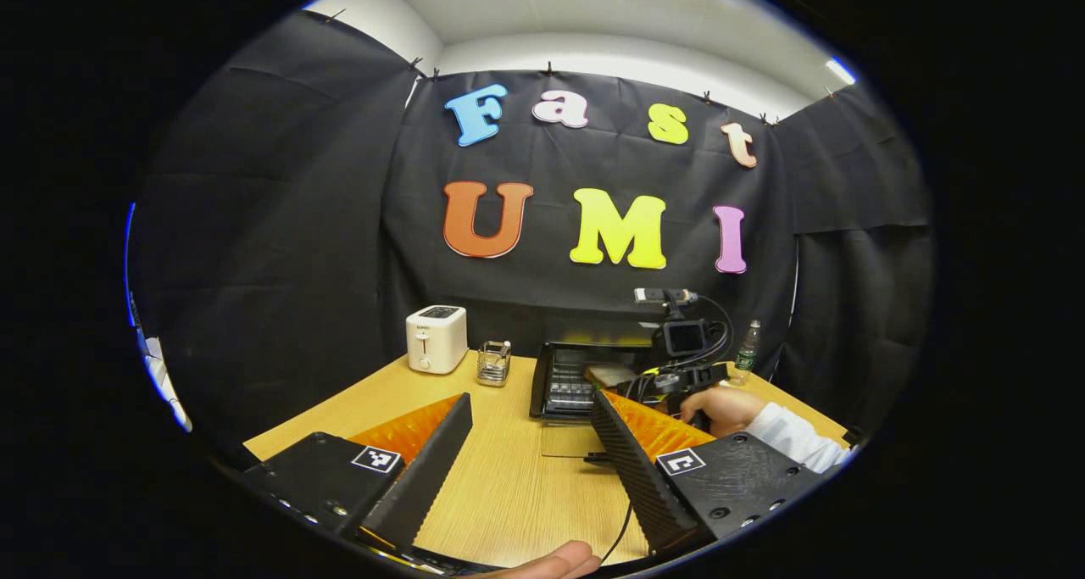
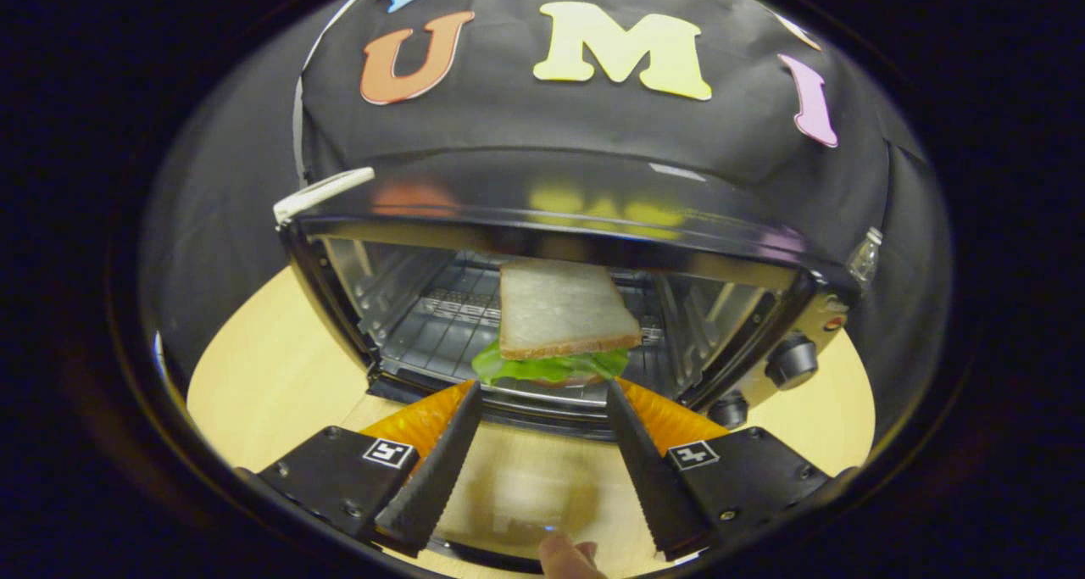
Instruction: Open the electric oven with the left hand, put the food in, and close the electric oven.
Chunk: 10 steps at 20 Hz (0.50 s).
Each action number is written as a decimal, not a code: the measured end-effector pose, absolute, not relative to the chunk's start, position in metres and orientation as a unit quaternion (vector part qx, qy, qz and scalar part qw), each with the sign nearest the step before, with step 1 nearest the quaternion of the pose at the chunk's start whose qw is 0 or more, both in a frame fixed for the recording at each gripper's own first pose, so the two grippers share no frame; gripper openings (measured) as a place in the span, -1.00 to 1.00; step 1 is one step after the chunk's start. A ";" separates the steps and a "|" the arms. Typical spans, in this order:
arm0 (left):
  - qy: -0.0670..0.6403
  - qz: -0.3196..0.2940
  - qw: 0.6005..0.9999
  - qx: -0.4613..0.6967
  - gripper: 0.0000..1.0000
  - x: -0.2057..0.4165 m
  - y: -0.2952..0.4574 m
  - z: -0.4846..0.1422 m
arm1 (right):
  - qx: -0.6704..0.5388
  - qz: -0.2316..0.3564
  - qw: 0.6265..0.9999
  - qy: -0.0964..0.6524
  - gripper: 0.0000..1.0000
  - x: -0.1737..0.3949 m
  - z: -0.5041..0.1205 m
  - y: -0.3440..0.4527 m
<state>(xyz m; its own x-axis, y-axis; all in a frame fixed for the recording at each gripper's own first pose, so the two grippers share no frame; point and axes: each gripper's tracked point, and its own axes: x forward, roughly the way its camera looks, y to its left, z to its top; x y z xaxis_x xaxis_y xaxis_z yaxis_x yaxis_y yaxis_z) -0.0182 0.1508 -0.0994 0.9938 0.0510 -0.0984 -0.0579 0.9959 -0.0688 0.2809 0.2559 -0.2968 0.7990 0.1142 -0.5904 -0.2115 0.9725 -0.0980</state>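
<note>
A: Booth, black cloth walls, wooden table. What stands on it?

B: White toaster at the back left, small clear holder beside it, bottle far right. Electric oven in the middle, door dropped flat.

A: Left gripper?

B: Fingers spread wide, nothing between them, held back from the oven.

A: Right gripper?

B: At the oven mouth. Sandwich, bread over lettuce, sits between the fingertips, reaching in over the rack. Whether both fingers press on it, cannot tell.
</note>
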 end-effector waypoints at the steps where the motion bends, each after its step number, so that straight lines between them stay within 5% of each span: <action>1: 0.056 0.026 0.998 -0.034 0.88 -0.016 0.148 -0.106 | -0.077 0.092 0.949 0.292 0.92 0.272 -0.286 0.256; 10: 0.114 0.011 0.993 -0.025 0.88 0.020 0.126 -0.150 | -0.060 0.114 0.984 0.126 0.87 0.194 -0.153 0.226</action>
<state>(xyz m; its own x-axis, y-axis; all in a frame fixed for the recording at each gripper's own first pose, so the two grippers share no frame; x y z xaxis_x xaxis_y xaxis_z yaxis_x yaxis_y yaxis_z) 0.0205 0.1262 -0.1504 0.9736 0.0153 -0.2276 -0.0269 0.9985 -0.0476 0.1938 0.2258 -0.1533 0.9425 0.2082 -0.2615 -0.2385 0.9670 -0.0897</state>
